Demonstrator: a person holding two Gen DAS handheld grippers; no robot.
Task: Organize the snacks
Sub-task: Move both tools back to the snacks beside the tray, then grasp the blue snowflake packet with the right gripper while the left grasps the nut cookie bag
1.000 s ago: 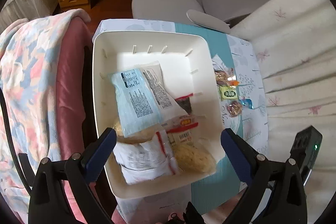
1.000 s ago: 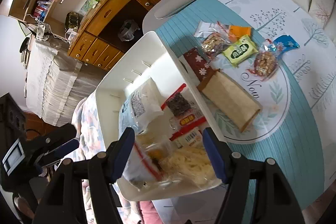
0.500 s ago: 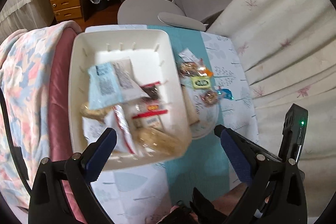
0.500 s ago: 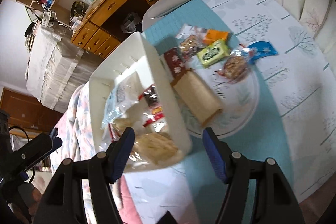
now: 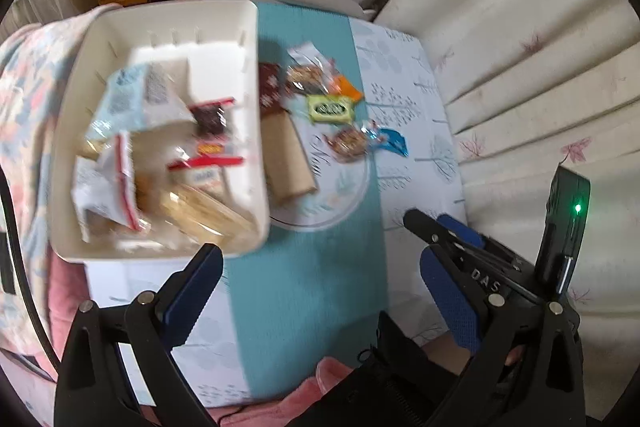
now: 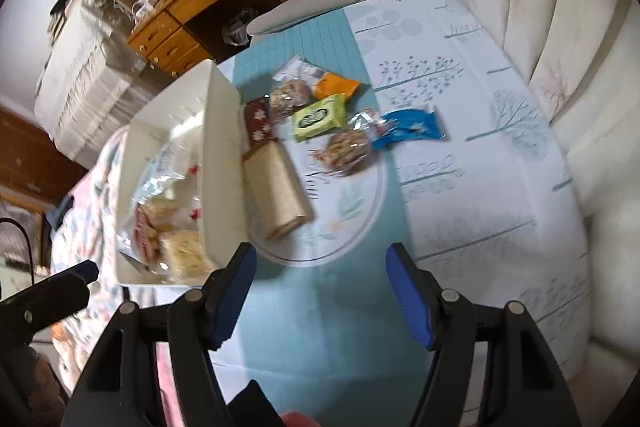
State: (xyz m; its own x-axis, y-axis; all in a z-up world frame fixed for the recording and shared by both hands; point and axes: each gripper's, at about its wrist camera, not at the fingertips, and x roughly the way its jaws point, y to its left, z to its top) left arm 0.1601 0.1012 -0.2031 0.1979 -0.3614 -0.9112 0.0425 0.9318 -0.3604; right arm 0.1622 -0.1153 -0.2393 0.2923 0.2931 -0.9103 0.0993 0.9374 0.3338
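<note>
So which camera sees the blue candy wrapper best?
The right wrist view: the blue candy wrapper lies large and fairly sharp on the tablecloth there. The left wrist view shows it too, but smaller and blurrier.

One white bin, seven loose snack packets beside it

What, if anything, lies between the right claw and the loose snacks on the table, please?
Nothing visible: only bare teal cloth lies between the open right claw and the long tan packet. The white bin stands beside that packet, touching or nearly so.
</note>
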